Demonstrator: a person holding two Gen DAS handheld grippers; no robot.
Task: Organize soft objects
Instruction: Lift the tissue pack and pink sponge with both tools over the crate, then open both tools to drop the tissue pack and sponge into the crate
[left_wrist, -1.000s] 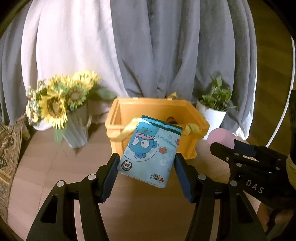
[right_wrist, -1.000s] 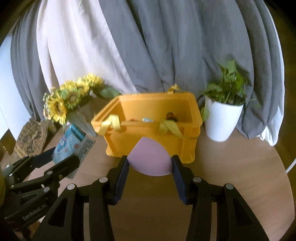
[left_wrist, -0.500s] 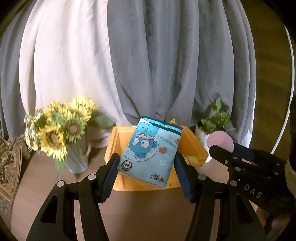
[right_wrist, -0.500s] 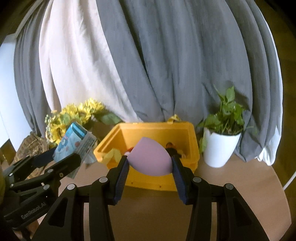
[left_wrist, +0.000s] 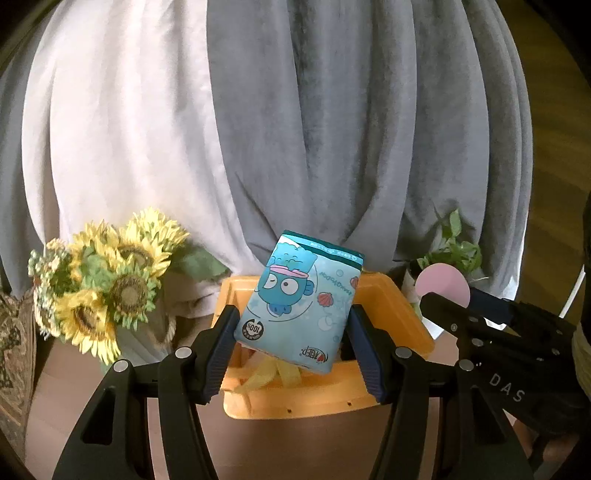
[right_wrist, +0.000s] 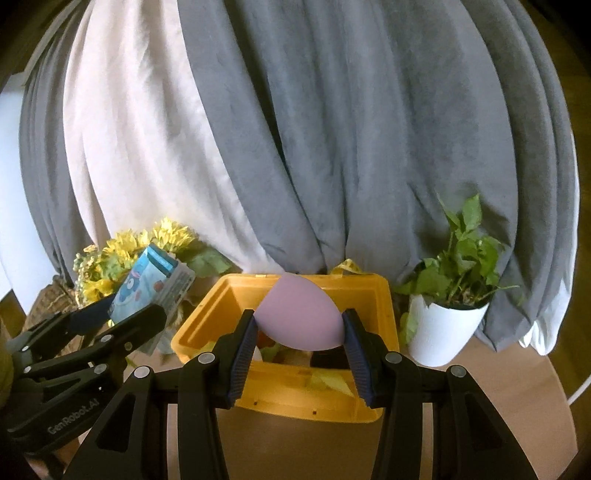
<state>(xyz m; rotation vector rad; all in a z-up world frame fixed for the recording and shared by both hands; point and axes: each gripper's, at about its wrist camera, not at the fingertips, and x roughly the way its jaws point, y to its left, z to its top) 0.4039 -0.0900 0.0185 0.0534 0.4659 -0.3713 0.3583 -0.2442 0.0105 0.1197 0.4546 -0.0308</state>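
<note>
You are holding one blue tissue pack (left_wrist: 301, 304) clamped in the left gripper (left_wrist: 291, 325), its long axis tilting toward 1 o'clock. One yellow bin (right_wrist: 373, 291) is lying ahead at 12 o'clock, below both loads. You are pinching one pink sponge (right_wrist: 301, 319) in the right gripper (right_wrist: 300, 345), which is sitting nearer the opening. Bin contents are partly hidden.

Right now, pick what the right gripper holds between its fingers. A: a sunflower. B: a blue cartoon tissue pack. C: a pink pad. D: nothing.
C: the right gripper has its fingers pressed on a pink pad above the yellow bin; the tissue pack is in the left gripper.
</note>
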